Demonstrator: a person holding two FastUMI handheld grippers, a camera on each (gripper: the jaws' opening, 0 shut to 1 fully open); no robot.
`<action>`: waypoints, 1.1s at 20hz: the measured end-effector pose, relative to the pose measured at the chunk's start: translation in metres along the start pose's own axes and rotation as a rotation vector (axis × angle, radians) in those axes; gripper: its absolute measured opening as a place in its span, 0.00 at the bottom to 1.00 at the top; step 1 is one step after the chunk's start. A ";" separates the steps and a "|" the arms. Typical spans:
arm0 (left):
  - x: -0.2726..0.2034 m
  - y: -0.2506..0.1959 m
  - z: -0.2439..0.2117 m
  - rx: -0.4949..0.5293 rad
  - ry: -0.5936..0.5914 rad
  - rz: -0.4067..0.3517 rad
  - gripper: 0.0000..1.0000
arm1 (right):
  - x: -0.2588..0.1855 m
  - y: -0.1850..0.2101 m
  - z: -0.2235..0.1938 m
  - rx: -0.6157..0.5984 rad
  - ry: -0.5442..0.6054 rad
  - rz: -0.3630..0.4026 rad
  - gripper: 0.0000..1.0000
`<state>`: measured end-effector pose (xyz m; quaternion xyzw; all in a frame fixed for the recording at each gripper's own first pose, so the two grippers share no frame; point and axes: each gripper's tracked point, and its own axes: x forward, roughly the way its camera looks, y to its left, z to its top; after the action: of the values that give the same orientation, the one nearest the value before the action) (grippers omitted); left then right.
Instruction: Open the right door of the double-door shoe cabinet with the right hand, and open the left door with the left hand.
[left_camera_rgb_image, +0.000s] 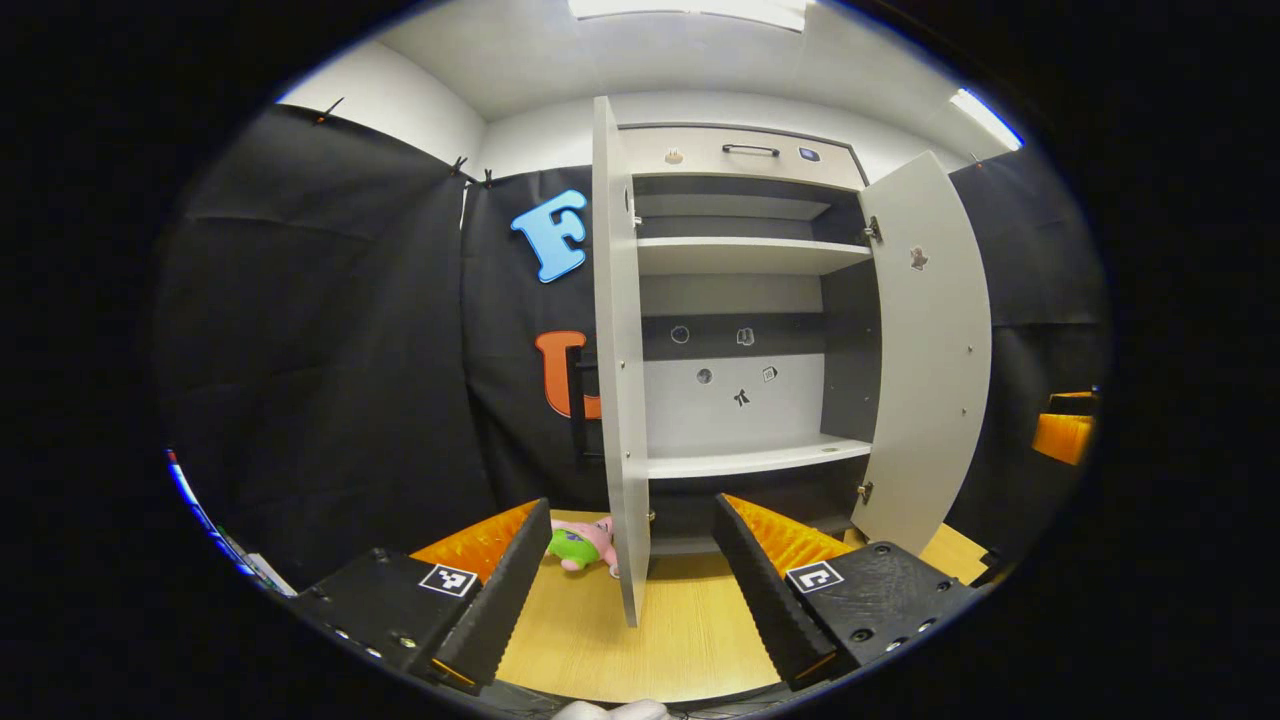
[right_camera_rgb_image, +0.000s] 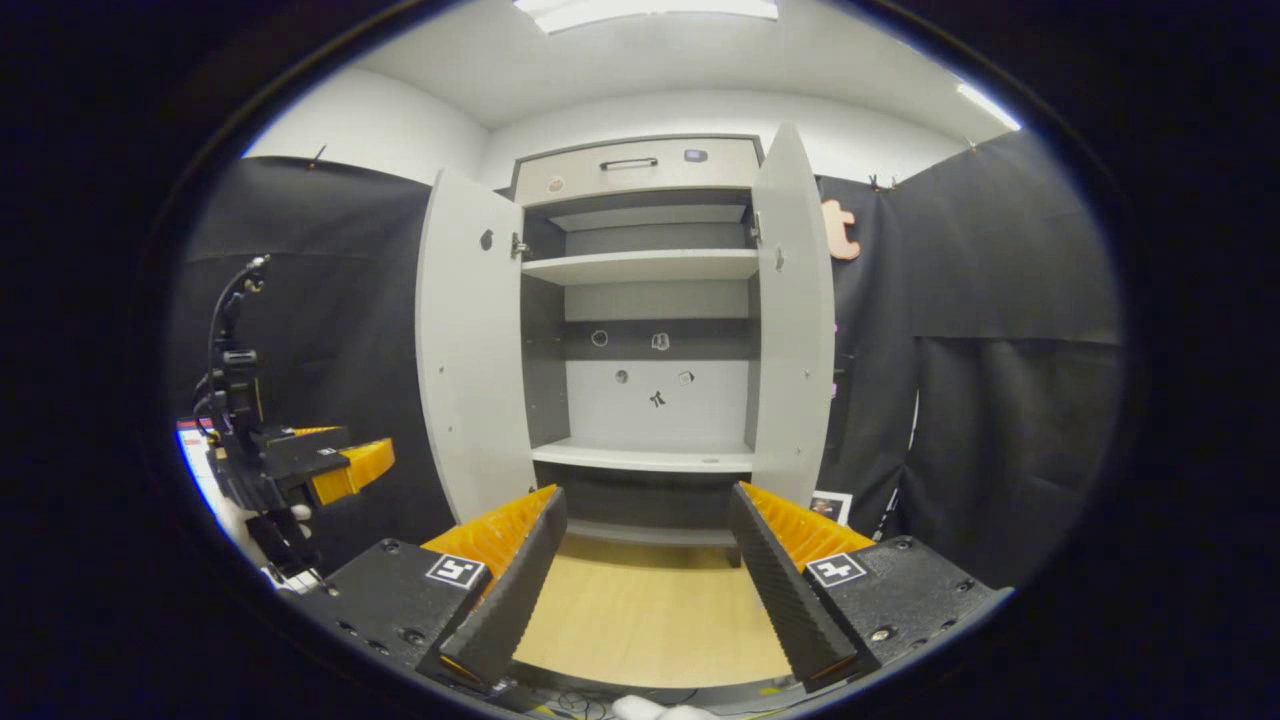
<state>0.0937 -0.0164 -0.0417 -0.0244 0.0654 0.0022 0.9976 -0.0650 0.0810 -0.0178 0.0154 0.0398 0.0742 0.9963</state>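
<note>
Both doors of the shoe cabinet (right_camera_rgb_image: 640, 330) stand swung out. From the left gripper view we see the left door (left_camera_rgb_image: 620, 400) edge-on, straight ahead between the spread fingers of the left gripper (left_camera_rgb_image: 630, 560), not touching them; the right door (left_camera_rgb_image: 925, 350) hangs open farther right. From the right gripper view, the right gripper (right_camera_rgb_image: 650, 560) is spread wide, holding nothing, facing the open shelves across the wooden floor (right_camera_rgb_image: 650, 620). A plush toy (left_camera_rgb_image: 585, 545) lies behind the left door.

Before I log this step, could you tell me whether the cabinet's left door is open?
Open: the left door is swung outward, showing the shelves.
</note>
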 end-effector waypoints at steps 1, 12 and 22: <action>-0.003 -0.006 0.004 -0.008 0.003 -0.011 0.96 | 0.000 -0.002 0.003 -0.002 -0.008 -0.006 1.00; -0.027 -0.026 0.064 0.021 -0.082 -0.026 0.96 | -0.012 -0.015 0.036 -0.007 -0.070 -0.079 1.00; -0.035 -0.053 0.068 0.020 -0.086 -0.038 0.96 | -0.016 -0.047 0.042 0.002 -0.093 -0.140 1.00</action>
<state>0.0682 -0.0661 0.0333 -0.0155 0.0219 -0.0166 0.9995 -0.0701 0.0310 0.0234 0.0170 -0.0055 0.0035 0.9998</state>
